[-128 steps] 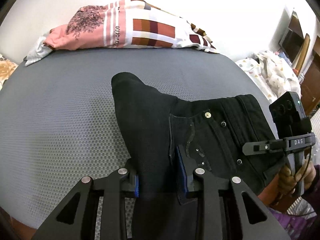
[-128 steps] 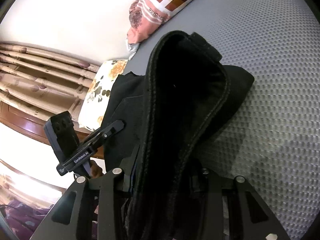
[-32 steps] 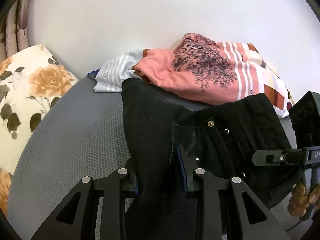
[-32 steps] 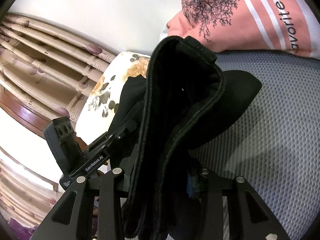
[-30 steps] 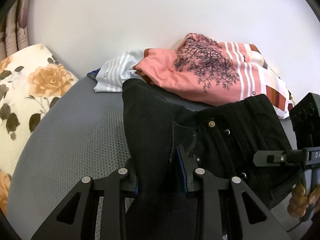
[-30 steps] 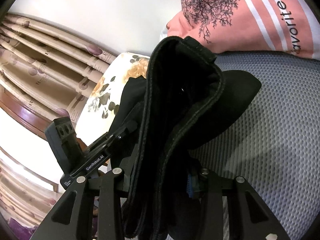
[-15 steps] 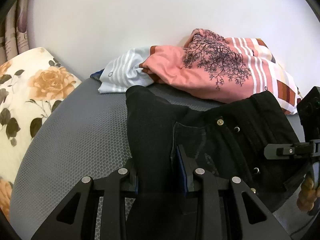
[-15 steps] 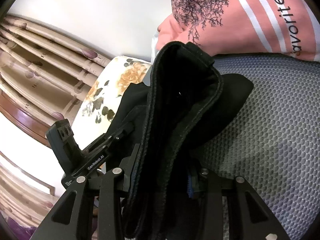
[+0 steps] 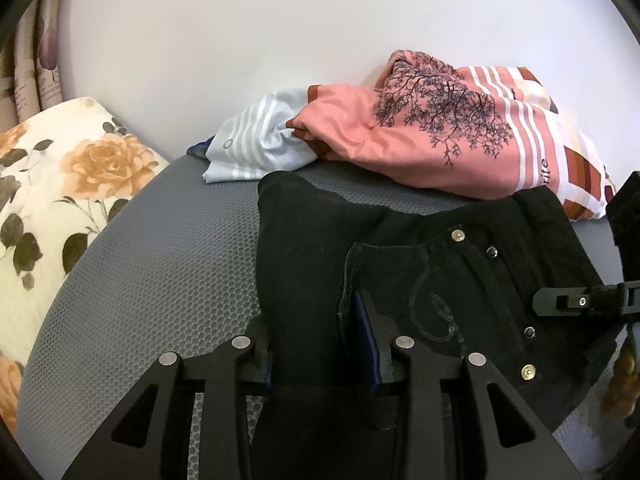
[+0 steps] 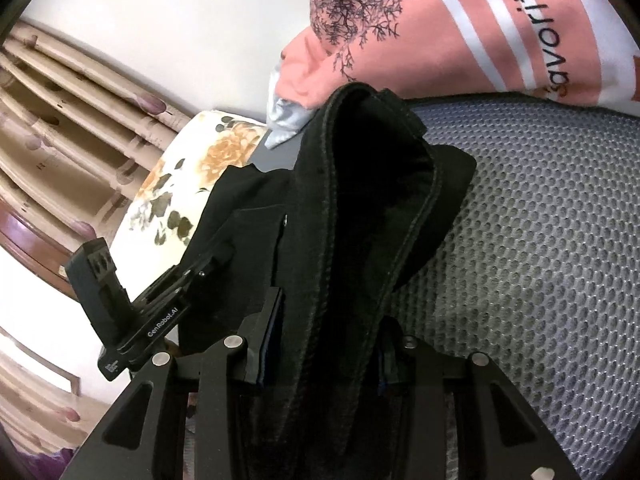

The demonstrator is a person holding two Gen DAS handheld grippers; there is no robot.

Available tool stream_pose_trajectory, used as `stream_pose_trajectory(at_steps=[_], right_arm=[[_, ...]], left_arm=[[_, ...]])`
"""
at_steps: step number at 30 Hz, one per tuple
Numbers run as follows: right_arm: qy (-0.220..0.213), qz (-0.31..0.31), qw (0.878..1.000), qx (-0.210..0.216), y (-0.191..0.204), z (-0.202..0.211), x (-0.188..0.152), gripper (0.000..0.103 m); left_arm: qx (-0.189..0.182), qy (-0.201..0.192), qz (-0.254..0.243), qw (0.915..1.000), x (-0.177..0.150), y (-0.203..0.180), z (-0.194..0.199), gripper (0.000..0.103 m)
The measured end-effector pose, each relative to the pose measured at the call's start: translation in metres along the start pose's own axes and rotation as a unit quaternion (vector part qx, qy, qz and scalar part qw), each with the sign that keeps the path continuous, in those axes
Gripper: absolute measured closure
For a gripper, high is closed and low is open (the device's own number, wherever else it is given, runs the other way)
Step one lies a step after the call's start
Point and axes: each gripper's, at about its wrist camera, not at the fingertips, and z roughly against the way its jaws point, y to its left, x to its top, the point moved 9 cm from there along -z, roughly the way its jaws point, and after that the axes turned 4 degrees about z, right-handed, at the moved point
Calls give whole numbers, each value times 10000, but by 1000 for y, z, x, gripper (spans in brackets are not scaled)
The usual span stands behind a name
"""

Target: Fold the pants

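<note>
The black pants (image 9: 420, 264) are folded into a thick bundle and held over the grey mesh bed (image 9: 152, 264). My left gripper (image 9: 320, 336) is shut on one side of the bundle, near a back pocket with metal rivets. My right gripper (image 10: 324, 336) is shut on the other side, clamping the thick folded waistband (image 10: 360, 184). Each gripper shows in the other's view: the right one (image 9: 580, 304) at the right edge, the left one (image 10: 132, 316) at the lower left.
A pink and striped pile of clothes (image 9: 440, 132) lies against the white wall at the far edge of the bed. A floral pillow (image 9: 52, 184) sits at the left. Curtains (image 10: 60, 120) hang beyond it.
Both grippers have carried the pants toward the far end of the bed; the clothes pile and pillow are now closer. The bundle has dropped slightly lower. Both grips are unchanged.
</note>
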Motion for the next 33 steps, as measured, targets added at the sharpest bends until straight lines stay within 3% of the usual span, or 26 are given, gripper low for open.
stream_pose_trajectory(at_steps=[9, 26, 33], right_arm=[[-190, 281, 9974, -632, 3, -8, -2, 63], [-469, 960, 9785, -1764, 20, -27, 0, 47], [-595, 994, 9659, -2313, 15, -24, 1, 28]], left_arm=[[32, 129, 196, 9997, -5, 9, -9, 58], [290, 117, 372, 9988, -7, 17, -10, 42], [477, 46, 320, 9983, -7, 17, -7, 36]])
